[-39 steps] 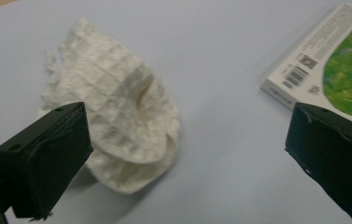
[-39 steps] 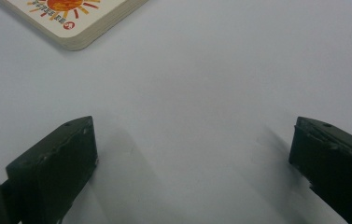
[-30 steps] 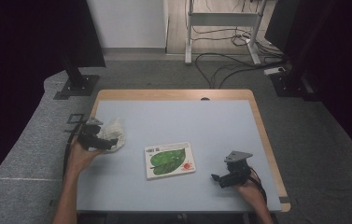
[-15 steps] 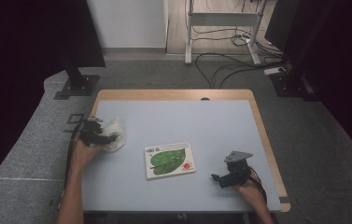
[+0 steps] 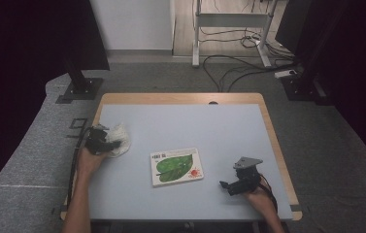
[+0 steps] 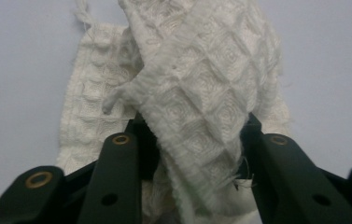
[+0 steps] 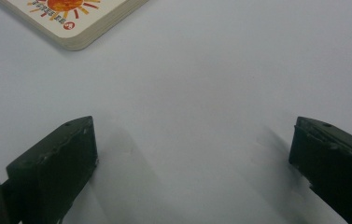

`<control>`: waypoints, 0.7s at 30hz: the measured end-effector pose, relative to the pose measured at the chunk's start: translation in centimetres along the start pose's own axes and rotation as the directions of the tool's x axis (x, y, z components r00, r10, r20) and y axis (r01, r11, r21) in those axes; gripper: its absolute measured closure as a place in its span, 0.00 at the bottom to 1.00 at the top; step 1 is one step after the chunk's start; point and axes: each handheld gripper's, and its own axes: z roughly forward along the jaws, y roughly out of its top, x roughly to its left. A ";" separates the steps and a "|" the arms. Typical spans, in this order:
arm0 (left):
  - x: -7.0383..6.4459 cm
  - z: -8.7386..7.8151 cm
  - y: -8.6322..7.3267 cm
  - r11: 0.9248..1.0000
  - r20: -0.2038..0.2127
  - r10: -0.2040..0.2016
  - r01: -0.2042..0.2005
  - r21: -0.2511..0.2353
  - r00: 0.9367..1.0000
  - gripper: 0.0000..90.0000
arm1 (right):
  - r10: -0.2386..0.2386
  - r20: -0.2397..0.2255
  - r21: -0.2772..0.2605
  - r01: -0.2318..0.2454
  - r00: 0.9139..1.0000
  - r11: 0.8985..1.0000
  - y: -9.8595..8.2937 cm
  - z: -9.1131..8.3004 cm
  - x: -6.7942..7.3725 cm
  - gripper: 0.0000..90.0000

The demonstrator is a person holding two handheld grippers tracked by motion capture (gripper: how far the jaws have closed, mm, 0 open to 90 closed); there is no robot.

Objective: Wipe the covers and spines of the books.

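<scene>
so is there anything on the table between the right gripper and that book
Nothing visible. The right gripper sits open near the table's front right corner, and the stretch of blue tabletop between it and the book is bare. The cloth is off at the left edge, bunched between the left gripper's jaws.

Left forearm entered from the bottom left of the high view and ran up to the left hand [image 5: 87,162], at left of mid-frame. Left gripper [image 5: 107,143] sat just above that hand, jaws pointing toward frame right. In the left gripper view both black jaws rose from the bottom edge, drawn in close, clamped on a fold of white cloth [image 6: 201,107] pinched between them.

Right hand [image 5: 259,198] sat at lower right of the high view, wrist at the bottom edge. Right gripper [image 5: 225,185] pointed toward frame left, grey plate on top. In the right gripper view its jaws stood wide apart, at the lower left and lower right corners, nothing between them.
</scene>
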 end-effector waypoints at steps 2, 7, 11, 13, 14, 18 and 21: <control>-0.1 -0.5 0.2 1.000 0.000 0.015 -0.015 -0.006 1.000 0.72 | 0.000 0.000 0.000 0.000 1.000 1.000 0.0 0.0 0.0 0.00; -0.3 -1.9 0.4 0.999 0.017 0.026 -0.025 -0.032 1.000 0.72 | 0.001 0.000 0.000 -0.001 1.000 1.000 0.0 0.0 0.0 0.00; -0.8 -2.8 0.6 0.998 0.035 0.034 -0.032 -0.055 0.999 0.72 | 0.001 0.000 0.000 -0.001 1.000 1.000 0.0 0.0 0.0 0.00; -1.2 -3.3 0.7 0.997 0.046 0.047 -0.044 -0.067 0.998 0.72 | 0.000 0.000 0.000 0.000 1.000 1.000 0.0 0.0 0.0 0.00; -1.4 -3.5 0.8 0.996 0.049 0.051 -0.047 -0.073 0.997 0.72 | 0.000 0.000 0.000 0.000 1.000 1.000 0.0 0.0 0.0 0.00; -2.3 -4.1 1.0 0.993 0.054 0.077 -0.071 -0.091 0.996 0.72 | 0.000 0.000 0.000 0.000 1.000 1.000 0.0 0.0 0.0 0.00; -3.2 -4.4 1.2 0.991 0.070 0.095 -0.087 -0.102 0.993 0.72 | 0.000 0.000 0.000 0.000 1.000 1.000 0.0 0.0 0.0 0.00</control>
